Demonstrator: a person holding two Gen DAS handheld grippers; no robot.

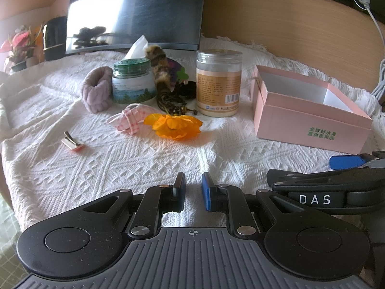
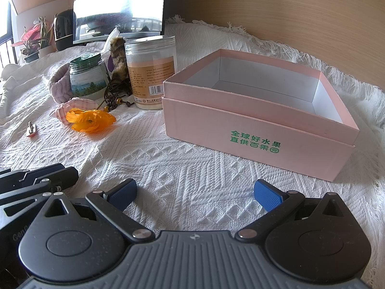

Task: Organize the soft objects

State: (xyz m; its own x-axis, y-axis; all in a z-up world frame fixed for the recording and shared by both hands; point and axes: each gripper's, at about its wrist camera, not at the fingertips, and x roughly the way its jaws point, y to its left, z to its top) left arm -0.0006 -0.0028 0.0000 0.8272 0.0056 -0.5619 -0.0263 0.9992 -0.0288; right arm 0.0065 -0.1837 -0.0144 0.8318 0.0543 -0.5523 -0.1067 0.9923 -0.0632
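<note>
Soft things lie on the white cloth: an orange fabric flower (image 1: pixel 175 126) (image 2: pixel 90 120), a pink checked fabric piece (image 1: pixel 130 120) (image 2: pixel 63 110), a lilac fluffy band (image 1: pixel 96 89) (image 2: pixel 59 89) and a brown furry toy (image 1: pixel 160 67) (image 2: pixel 119 57). An open pink box (image 1: pixel 310 122) (image 2: pixel 259 139) stands empty on the right. My left gripper (image 1: pixel 193 189) is shut with nothing in it, well short of the flower. Low before the box, my right gripper (image 2: pixel 196 190) is open wide and empty.
A green-lidded jar (image 1: pixel 132 82) and a tall clear jar (image 1: pixel 219 84) stand among the soft things, with a beaded cord (image 1: pixel 173 103) between them. A small metal clip (image 1: pixel 73 142) lies to the left. A dark monitor (image 1: pixel 134 12) and a wooden wall close the back.
</note>
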